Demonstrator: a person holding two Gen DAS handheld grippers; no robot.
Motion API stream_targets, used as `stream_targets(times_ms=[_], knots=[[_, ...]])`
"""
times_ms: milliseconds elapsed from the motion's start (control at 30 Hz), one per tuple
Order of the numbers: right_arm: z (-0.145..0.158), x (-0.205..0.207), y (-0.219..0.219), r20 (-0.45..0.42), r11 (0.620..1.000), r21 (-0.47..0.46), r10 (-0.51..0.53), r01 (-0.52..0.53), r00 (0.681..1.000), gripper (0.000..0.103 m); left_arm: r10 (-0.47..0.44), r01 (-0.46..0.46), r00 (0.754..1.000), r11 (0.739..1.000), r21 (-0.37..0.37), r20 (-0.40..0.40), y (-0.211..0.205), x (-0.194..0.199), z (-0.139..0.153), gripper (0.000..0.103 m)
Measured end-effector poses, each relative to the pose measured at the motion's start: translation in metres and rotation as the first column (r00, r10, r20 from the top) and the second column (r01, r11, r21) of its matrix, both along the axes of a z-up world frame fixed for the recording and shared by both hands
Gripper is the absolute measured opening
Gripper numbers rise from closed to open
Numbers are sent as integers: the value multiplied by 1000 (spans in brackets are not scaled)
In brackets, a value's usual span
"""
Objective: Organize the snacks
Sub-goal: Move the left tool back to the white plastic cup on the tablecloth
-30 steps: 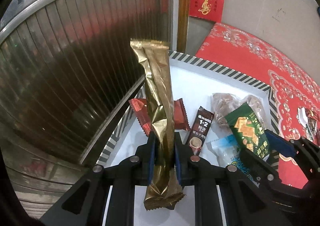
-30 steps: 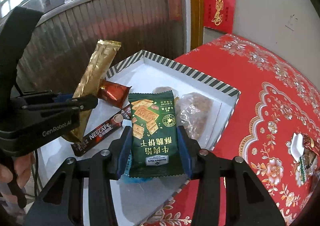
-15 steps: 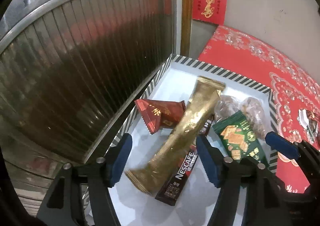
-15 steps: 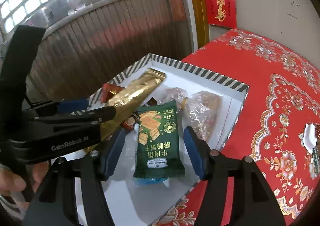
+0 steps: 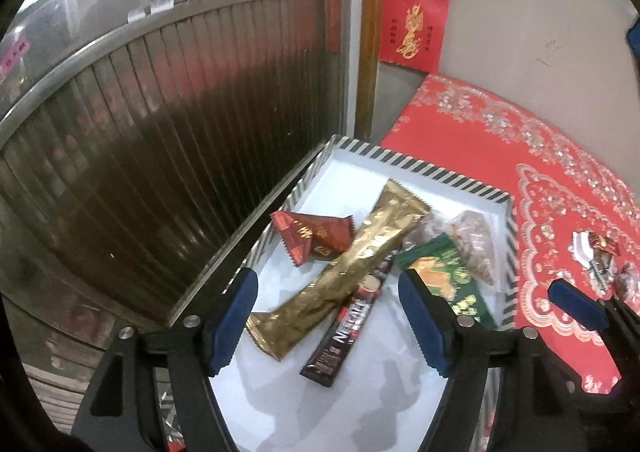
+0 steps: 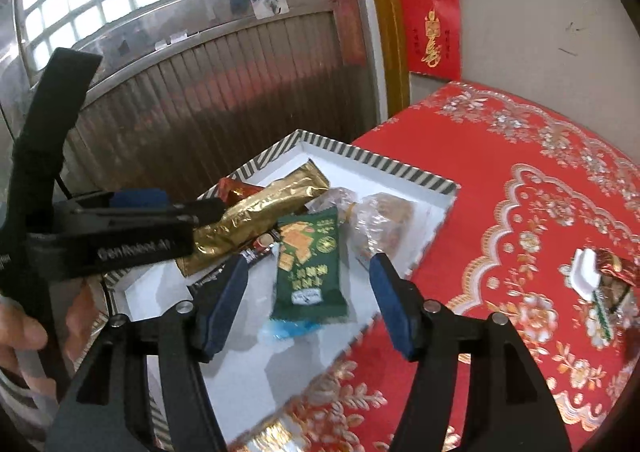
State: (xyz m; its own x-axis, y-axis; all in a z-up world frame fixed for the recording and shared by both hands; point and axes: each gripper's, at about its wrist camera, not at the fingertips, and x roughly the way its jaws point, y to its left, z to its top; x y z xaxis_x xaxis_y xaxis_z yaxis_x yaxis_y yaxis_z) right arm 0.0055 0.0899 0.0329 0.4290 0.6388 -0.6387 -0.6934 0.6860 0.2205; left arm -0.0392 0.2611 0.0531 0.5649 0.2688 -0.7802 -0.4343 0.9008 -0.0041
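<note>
A white box with a striped rim (image 5: 424,168) (image 6: 384,162) holds the snacks. A long gold packet (image 5: 360,264) (image 6: 264,208) lies slanted across a dark Nescafe stick (image 5: 348,332), beside a red packet (image 5: 316,238). My left gripper (image 5: 326,304) hangs above them, its jaws opening and its pads touching nothing. A green cracker packet (image 6: 308,264) (image 5: 448,280) lies flat on a blue packet (image 6: 288,330). Over it my right gripper (image 6: 308,280) has its jaws opening, with both pads clear of the packet. Clear bags of brown snacks (image 6: 384,224) sit at the box's right side.
The box rests on a red patterned tablecloth (image 6: 520,212). Loose wrapped snacks (image 6: 604,280) (image 5: 596,252) lie on the cloth to the right. A ribbed metal shutter (image 5: 160,132) rises close along the box's left side. A person's hand (image 6: 20,332) holds the left gripper.
The left gripper let go of the upright gold packet, which fell across the Nescafe stick. The right gripper released the green packet. Both jaws widened and both grippers drew back and up.
</note>
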Motion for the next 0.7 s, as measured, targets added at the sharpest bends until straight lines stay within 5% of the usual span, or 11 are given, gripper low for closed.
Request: stream_targets(times_ms=[200,700], knots=[[2,-1,-32,-1,999,-8,-54,54,999,64,-66,66,998,997,38,12,-34,1,11,77],[7,-8,-171,24,960,-54,-272,273,962,64,-270,270,963,963,1,-6,-152,32,14,77]])
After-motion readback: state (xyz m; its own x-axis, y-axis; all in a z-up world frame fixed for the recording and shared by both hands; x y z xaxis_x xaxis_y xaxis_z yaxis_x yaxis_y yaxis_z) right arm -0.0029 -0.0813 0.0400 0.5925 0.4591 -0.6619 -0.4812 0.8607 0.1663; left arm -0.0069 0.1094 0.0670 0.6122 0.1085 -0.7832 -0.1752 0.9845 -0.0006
